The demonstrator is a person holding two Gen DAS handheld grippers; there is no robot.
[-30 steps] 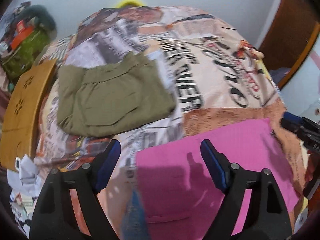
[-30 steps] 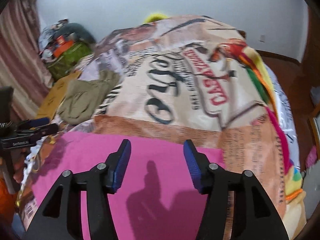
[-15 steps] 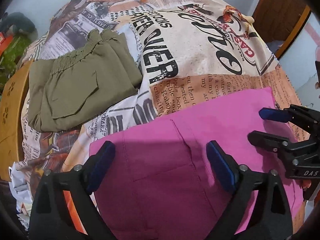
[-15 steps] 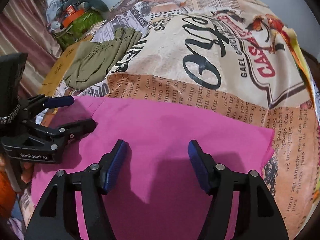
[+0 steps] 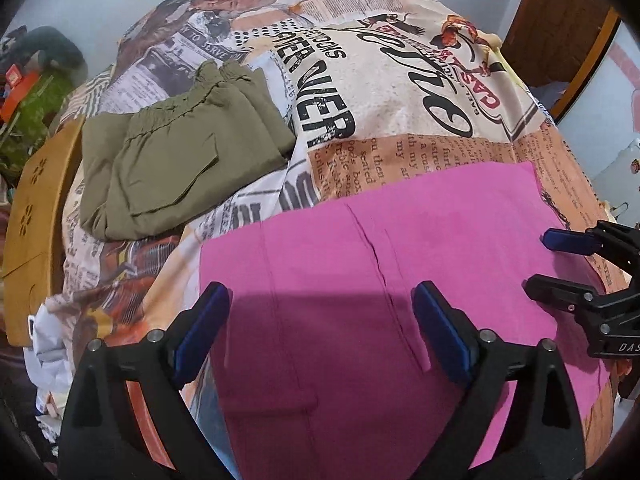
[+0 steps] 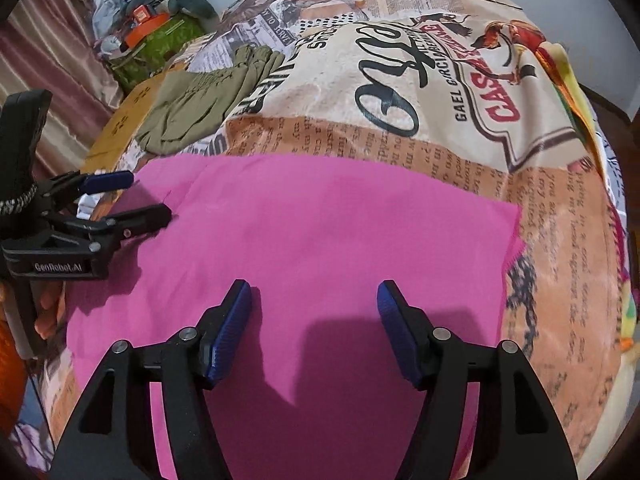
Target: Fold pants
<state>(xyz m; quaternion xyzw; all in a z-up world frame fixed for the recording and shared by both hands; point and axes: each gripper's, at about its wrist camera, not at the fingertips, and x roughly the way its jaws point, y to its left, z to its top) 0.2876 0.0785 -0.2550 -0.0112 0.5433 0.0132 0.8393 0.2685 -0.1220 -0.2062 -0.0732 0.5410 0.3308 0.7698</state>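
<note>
Pink pants [image 5: 400, 264] lie flat across the near part of a bed with a newspaper-print cover; they also show in the right wrist view [image 6: 320, 240]. My left gripper [image 5: 320, 328] is open and empty, hovering over the pants' left part, where seams show. My right gripper [image 6: 314, 328] is open and empty, over the pants' right part. The right gripper shows at the right edge of the left wrist view [image 5: 560, 260]. The left gripper shows at the left of the right wrist view [image 6: 132, 198].
Folded olive-green pants [image 5: 176, 156] lie at the bed's far left, also in the right wrist view [image 6: 200, 104]. A yellow wooden board [image 5: 36, 216] stands beside the bed's left edge. A pile of bags [image 6: 156, 36] sits beyond it. A brown door [image 5: 560, 28] is at the right.
Both grippers have moved forward and lower over the pink pants, which now fill more of both views. Both stay open.
</note>
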